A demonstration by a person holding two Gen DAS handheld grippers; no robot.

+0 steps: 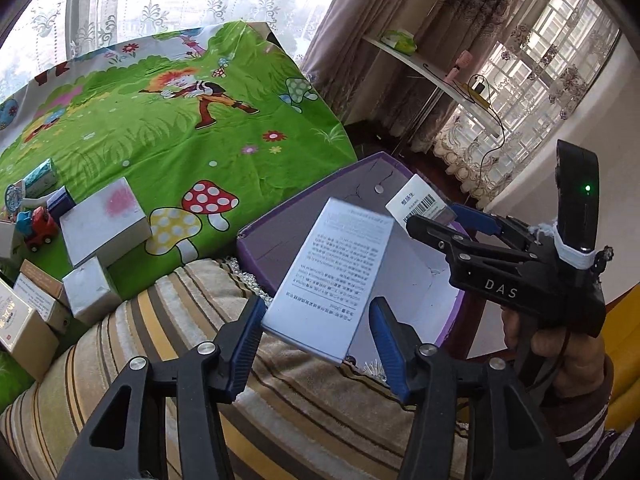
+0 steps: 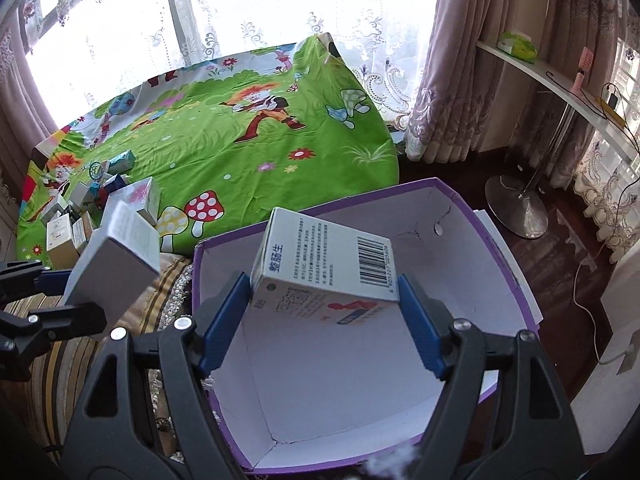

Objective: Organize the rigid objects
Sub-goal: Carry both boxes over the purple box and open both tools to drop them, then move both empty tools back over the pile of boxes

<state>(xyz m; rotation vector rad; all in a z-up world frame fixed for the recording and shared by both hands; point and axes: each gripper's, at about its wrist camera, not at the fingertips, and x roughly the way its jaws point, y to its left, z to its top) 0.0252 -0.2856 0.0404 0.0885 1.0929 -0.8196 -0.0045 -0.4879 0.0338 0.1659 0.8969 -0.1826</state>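
While both hand-held grippers hung over the purple storage box [image 2: 496,216], each had a carton between its fingers. The left gripper [image 1: 318,332] carried a pale blue carton [image 1: 328,276] printed with small text; its left pad lay against the carton's edge, but a visible gap separated the right pad from the carton, so whether the fingers still pinched it could not be told. That carton sat tilted above the box's near-left corner and the striped cushion [image 1: 304,412] beside it. The right gripper [image 2: 324,316] stood with its fingers wide apart yet clamped on the two ends of a white barcode carton [image 2: 332,260], which was held tilted over the box's white interior, clear of the floor of the box. A hand [image 1: 560,356] in a striped sleeve gripped the right tool's handle.

The storage box, open-topped with purple outer walls, rested at the edge of the cushion, just beside a green cartoon sheet [image 2: 224,148] patterned with mushrooms. At the sheet's far-left side lay a cluster of remaining cartons [image 1: 104,224], white, silver and brown, together with a small red toy vehicle [image 1: 40,232]. Lace curtains [image 2: 280,12] covered the bright window behind, and a white shelf [image 2: 560,80] on a metal stand stood to the right.
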